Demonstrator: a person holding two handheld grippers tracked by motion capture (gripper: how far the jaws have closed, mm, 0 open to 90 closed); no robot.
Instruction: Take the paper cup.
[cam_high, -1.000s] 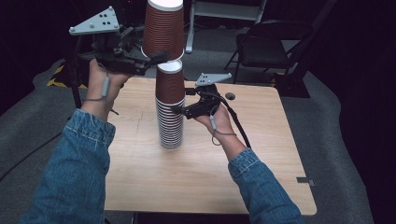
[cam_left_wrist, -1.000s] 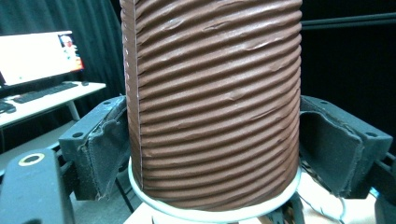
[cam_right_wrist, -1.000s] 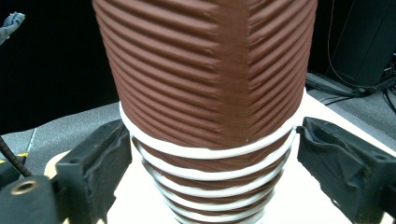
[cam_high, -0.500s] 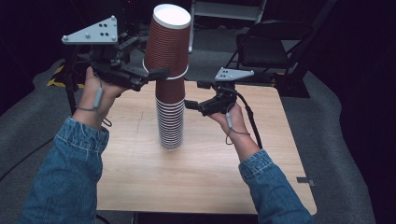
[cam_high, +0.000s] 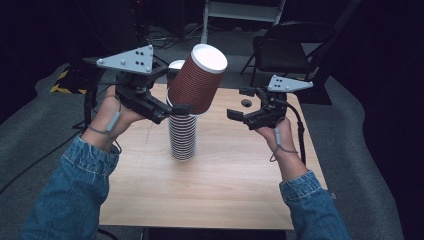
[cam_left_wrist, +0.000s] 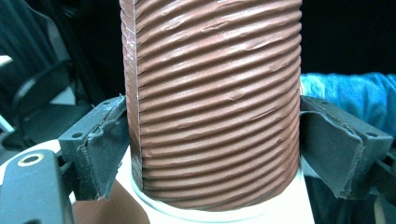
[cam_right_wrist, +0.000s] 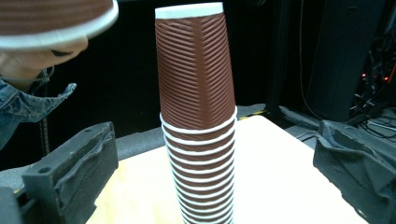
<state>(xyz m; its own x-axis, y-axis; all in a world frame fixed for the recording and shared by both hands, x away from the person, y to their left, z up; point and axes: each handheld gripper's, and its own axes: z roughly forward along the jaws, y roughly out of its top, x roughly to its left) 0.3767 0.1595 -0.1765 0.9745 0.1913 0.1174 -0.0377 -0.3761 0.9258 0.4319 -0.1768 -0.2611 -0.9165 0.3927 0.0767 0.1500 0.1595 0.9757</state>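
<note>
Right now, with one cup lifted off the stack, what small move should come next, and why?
Probably carry the lifted cup sideways, clear of the stack, and set it on the table. The left gripper is clamped on its ribbed wall, tilted, just above the stack. The right gripper has just been opening, nothing sits between its jaws, and it stands apart from the stack.

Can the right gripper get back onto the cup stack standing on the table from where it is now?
Probably yes: the right gripper is open, facing the cup stack with nothing between.
</note>
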